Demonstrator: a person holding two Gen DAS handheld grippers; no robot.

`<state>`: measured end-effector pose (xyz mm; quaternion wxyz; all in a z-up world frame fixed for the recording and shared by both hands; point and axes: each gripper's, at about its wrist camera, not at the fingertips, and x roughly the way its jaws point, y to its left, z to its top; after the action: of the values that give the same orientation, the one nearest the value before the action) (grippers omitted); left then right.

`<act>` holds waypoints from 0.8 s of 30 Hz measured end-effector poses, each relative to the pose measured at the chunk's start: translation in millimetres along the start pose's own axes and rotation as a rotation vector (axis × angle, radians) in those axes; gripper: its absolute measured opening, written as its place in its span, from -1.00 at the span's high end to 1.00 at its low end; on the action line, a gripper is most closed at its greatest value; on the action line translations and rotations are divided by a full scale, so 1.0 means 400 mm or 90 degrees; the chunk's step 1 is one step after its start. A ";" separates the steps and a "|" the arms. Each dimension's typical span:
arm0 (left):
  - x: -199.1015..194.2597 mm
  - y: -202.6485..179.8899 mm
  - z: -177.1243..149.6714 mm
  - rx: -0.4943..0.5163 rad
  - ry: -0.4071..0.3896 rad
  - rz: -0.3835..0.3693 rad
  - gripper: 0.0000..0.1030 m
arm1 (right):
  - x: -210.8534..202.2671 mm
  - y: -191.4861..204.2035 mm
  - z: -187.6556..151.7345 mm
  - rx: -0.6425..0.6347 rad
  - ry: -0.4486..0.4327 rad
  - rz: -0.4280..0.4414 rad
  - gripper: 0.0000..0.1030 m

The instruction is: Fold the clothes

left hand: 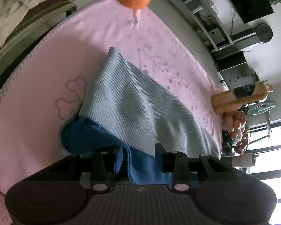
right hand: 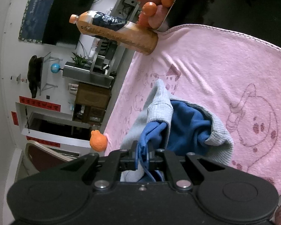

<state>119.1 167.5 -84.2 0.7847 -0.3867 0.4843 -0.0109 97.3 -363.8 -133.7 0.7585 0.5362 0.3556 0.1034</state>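
Garment (left hand: 136, 101) partly doubled, fold unfinished; right tongs (right hand: 143, 155) clamped on its hem, left tongs (left hand: 138, 157) pinching blue lining.

White walls (right hand: 7, 60) close the room. A dark flat television (right hand: 65, 13) hangs on one, with a blue poster (right hand: 37, 13) beside it and red paper strips (right hand: 39, 104) further along. White open shelving (left hand: 206, 13) stands near the television. A brown wooden cabinet (right hand: 92, 103) sits next to a grey metal shelf (right hand: 88, 75) that carries a green plant (right hand: 79, 58). Bright daylight floods through a window (left hand: 275, 153) with dark frames.
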 end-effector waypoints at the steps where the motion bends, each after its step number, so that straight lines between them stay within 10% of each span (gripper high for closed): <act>1: -0.002 -0.002 0.006 0.001 0.000 0.005 0.34 | 0.000 0.000 0.000 -0.001 0.000 0.000 0.85; 14: 0.061 0.051 -0.018 -0.029 0.036 0.057 0.37 | -0.002 -0.004 0.005 0.004 0.003 0.002 0.85; 19: 0.063 0.110 -0.044 -0.098 0.008 0.048 0.95 | 0.001 -0.005 0.003 0.000 0.001 -0.008 0.85; 24: 0.026 0.097 -0.053 -0.085 -0.034 0.060 0.97 | 0.004 -0.006 0.007 -0.010 -0.020 -0.055 0.86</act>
<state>94.5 178.0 -121.1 0.7695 -0.4155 0.4802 0.0687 99.9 -365.8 -135.9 0.7722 0.5156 0.3657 0.0646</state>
